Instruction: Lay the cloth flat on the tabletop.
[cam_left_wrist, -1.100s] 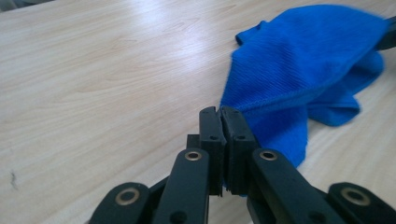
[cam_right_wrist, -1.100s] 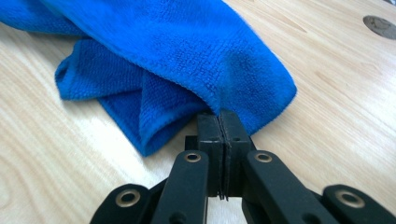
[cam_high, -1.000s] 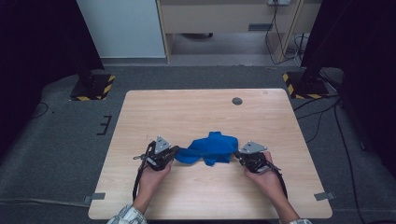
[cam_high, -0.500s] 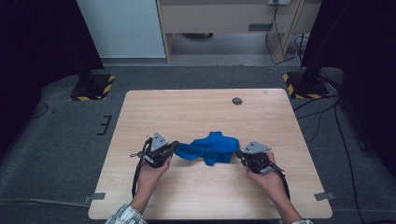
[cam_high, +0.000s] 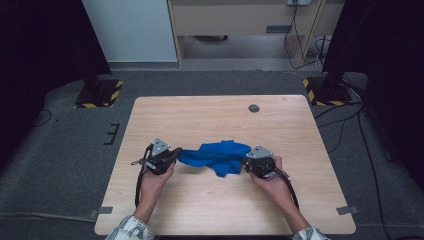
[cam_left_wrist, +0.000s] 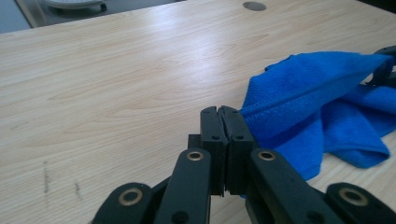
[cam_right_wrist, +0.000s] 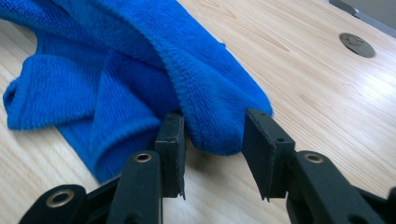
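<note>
A crumpled blue cloth (cam_high: 217, 155) lies on the wooden table (cam_high: 210, 115) between the two hand-held grippers. My left gripper (cam_high: 178, 153) is shut on the cloth's left edge; in the left gripper view the jaws (cam_left_wrist: 219, 113) meet, with the blue hem (cam_left_wrist: 308, 88) running off to the right. My right gripper (cam_high: 246, 163) sits at the cloth's right end. Its jaws (cam_right_wrist: 212, 127) have just been opening and stand apart, with a fold of the cloth (cam_right_wrist: 140, 56) loose between them, its tip hanging in the gap.
A small round dark grommet (cam_high: 254, 108) is set in the table near its far edge, also visible as a disc (cam_right_wrist: 357, 45) in the right gripper view. Bare wood surrounds the cloth. Black-and-yellow striped stand bases (cam_high: 100, 92) rest on the floor beyond the table.
The right gripper's jaws have parted, letting go of the cloth's right end, and that hand shifted slightly left. The left gripper moved a little left, still clamped on the cloth.
</note>
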